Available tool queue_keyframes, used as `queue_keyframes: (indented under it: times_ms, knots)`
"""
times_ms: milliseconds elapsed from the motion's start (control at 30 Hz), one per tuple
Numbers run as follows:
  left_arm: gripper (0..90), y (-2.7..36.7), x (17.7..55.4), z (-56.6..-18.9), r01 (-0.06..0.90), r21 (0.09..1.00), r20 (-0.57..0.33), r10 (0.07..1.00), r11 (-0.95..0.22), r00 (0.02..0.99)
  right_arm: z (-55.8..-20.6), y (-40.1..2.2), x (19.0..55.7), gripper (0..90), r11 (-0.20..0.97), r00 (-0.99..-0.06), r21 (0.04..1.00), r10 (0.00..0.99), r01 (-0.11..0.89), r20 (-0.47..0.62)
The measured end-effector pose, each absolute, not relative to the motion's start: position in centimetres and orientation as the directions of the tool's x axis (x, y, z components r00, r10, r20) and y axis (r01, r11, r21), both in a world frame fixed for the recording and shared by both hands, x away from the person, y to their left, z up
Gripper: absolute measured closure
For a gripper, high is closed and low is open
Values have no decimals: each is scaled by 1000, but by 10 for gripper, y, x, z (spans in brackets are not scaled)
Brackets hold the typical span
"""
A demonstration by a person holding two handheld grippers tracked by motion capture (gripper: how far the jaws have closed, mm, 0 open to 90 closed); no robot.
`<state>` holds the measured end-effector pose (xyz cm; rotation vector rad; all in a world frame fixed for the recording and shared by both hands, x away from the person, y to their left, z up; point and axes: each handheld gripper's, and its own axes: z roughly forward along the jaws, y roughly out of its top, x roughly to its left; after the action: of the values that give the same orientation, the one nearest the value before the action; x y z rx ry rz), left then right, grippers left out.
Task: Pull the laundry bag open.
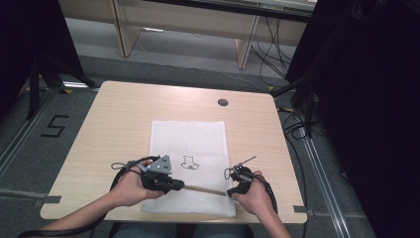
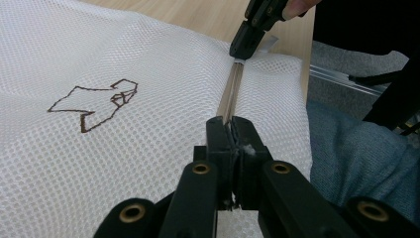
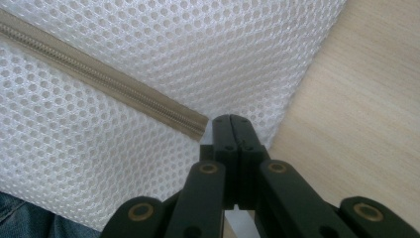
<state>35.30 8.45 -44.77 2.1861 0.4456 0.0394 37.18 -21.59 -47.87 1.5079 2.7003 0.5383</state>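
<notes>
left gripper [image 2: 232, 130], jaws closed on the zipper [image 2: 231, 91] of a white mesh bag [image 2: 148, 64] lying flat on the table [image 1: 119, 114]. right gripper [image 3: 233, 124], jaws pressed together at the zipper's far end by the bag's corner; what they pinch cannot be told. the zipper's long axis runs straight between the grippers along the bag's near edge, so any pull likely follows that line.

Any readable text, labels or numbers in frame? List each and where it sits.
"5": black taped numeral on the grey floor left of the light wooden table.
White mesh zip bag: brown outline drawing, no lettering.
Nothing else readable.
</notes>
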Motion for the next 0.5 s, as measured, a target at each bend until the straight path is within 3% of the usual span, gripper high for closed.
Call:
queue_keyframes:
  times_ms: [500]
  knots:
    - [873,93,350,-448,323,777,-145,345,-540,927,-479,-216,372,900,481,-539,293,826,826,164]
